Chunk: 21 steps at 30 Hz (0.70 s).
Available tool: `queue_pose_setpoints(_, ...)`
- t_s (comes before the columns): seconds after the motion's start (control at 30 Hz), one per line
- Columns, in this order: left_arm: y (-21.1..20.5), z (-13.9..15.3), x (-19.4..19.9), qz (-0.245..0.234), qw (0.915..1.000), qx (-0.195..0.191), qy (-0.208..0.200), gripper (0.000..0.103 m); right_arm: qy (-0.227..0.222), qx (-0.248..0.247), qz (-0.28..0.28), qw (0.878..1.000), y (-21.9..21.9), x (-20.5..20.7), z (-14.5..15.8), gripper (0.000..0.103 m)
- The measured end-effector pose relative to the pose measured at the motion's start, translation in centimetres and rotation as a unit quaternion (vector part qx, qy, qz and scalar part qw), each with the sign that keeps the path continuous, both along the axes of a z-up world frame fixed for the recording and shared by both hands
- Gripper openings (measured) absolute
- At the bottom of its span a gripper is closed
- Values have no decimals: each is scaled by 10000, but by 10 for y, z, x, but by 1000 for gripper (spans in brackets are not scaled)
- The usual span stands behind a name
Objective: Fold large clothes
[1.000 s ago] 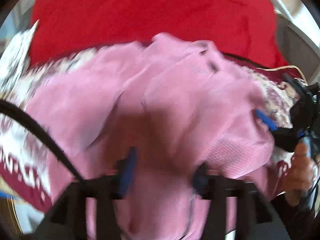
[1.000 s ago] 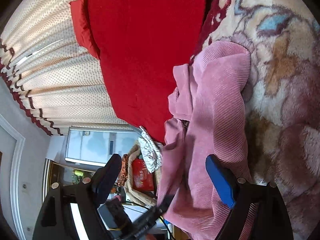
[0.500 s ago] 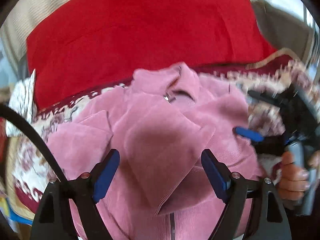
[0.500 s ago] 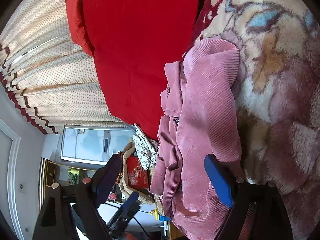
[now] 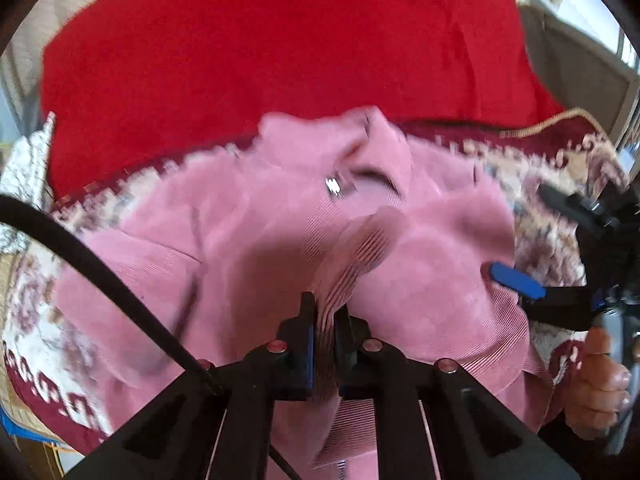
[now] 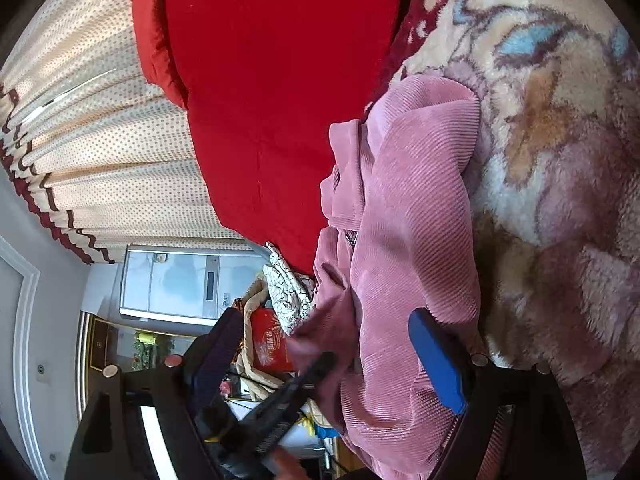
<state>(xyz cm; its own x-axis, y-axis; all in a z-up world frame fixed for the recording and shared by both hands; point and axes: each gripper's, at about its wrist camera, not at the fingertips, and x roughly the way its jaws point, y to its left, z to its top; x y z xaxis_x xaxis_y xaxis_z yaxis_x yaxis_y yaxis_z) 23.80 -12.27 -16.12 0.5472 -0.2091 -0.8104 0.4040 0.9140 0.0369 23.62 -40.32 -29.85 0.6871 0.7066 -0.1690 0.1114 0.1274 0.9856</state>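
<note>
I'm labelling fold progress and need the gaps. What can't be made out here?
- Left wrist view: pink jacket collar and zipper pull blurred by motion; its hem is hidden behind the left gripper.
- Right wrist view: the jacket's lower end is cut off by the frame edge and the right gripper.

Pink corduroy jacket (image 5: 420,264) lies rumpled on patterned blanket (image 5: 560,216).

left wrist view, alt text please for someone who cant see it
The left gripper is shut on a fold of a pink corduroy jacket that lies on a patterned blanket. The open right gripper is at the jacket's right edge; a red quilt lies behind.
</note>
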Motion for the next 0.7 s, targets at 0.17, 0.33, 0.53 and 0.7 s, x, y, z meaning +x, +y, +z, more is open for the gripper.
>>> queue_pose_setpoints(0.17, 40, 33, -12, 52, 9989, -255, -399, 8, -206, -178, 50, 9996, 9, 1, 11, 87)
queue_pose_setpoints(0.33, 80, 36, -14, 290, 9977, -538, -306, 8, -266, -886, -365, 9950, 1, -4, 29, 87)
queue_pose_setpoints(0.53, 81, 27, -12, 369, 9963, -766, 93, 40, 60, -1974, -970, 9755, -19, -8, 44, 85)
queue_pose_setpoints(0.7, 41, 24, -11, 68, 9974, -713, 95, 82, 468, -2375, -457, 9692, 1, 12, 27, 71)
